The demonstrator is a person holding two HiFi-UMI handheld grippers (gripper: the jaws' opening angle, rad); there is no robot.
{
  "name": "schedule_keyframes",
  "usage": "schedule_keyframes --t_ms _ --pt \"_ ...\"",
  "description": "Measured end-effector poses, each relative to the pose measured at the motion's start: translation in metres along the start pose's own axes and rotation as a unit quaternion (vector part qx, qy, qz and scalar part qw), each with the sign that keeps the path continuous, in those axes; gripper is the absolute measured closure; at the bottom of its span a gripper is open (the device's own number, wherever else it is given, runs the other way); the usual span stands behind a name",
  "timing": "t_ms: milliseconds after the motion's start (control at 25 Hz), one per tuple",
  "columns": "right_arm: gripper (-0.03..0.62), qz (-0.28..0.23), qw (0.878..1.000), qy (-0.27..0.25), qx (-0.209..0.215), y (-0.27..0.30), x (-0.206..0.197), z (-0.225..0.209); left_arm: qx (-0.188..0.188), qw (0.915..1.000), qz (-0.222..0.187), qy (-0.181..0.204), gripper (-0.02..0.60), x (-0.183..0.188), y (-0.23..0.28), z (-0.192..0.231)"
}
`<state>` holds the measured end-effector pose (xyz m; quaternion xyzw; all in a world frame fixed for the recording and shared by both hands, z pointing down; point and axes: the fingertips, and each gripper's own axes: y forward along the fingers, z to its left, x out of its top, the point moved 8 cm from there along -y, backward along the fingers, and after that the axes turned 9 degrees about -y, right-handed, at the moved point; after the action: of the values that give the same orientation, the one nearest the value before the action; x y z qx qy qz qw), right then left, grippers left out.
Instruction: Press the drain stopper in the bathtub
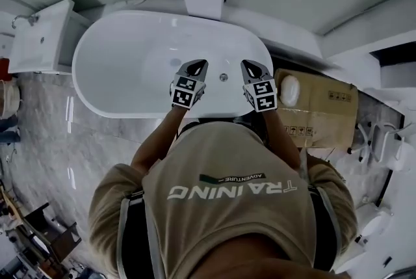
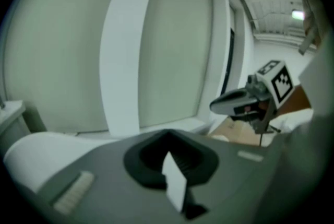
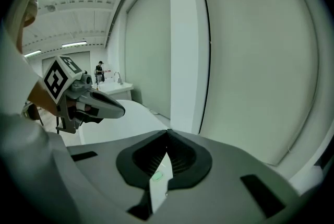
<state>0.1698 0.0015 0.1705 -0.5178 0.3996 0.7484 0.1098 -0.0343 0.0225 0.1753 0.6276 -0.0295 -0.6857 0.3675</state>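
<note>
Two tools in hand: grey left gripper (image 1: 198,65) and grey right gripper (image 1: 249,66) were held side by side above the glossy white oval bathtub (image 1: 110,86);
Left jaws: were closed together, nothing between them;
Right jaws: were likewise pressed together, empty;
Stopper: the small round metal drain stopper (image 1: 223,77) sat on the tub floor between the two gripper tips.

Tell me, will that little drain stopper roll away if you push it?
Probably not: the drain stopper sits flat in the bathtub floor, so it likely only sinks straight down. It looks greyish and metallic, so it is probably stiff, perhaps slippery.
</note>
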Motion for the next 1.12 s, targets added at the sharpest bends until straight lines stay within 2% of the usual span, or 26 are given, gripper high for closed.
schedule_keyframes --t_ms 160,360,480,680,840,960,1120 --pt "0.586 -0.053 0.998 -0.005 -0.022 -0.016 0.036 -0.010 0.001 0.9972 -0.063 0.040 0.579 0.051 -0.010 -0.007" --pt "0.586 -0.117 0.992 -0.025 -0.045 -0.029 0.090 -0.020 0.008 0.9899 -0.138 0.029 0.580 0.104 -0.029 0.001" --pt "0.585 -0.137 0.988 -0.051 -0.054 -0.033 0.112 -0.026 0.011 0.9838 -0.176 0.032 0.580 0.130 -0.041 0.006" --pt "0.586 -0.168 0.983 -0.046 -0.054 -0.046 0.143 -0.036 0.034 0.9742 -0.206 0.085 0.580 0.164 -0.057 0.005" --pt "0.586 -0.191 0.980 -0.031 -0.055 -0.060 0.179 -0.045 0.037 0.9680 -0.231 0.090 0.580 0.190 -0.066 0.005" --pt "0.586 -0.188 0.980 -0.030 -0.053 -0.072 0.206 -0.046 0.057 0.9610 -0.246 0.114 0.580 0.206 -0.076 0.002" --pt "0.586 -0.219 0.972 -0.046 -0.075 -0.082 0.234 -0.047 0.065 0.9537 -0.270 0.115 0.580 0.222 -0.088 0.005"
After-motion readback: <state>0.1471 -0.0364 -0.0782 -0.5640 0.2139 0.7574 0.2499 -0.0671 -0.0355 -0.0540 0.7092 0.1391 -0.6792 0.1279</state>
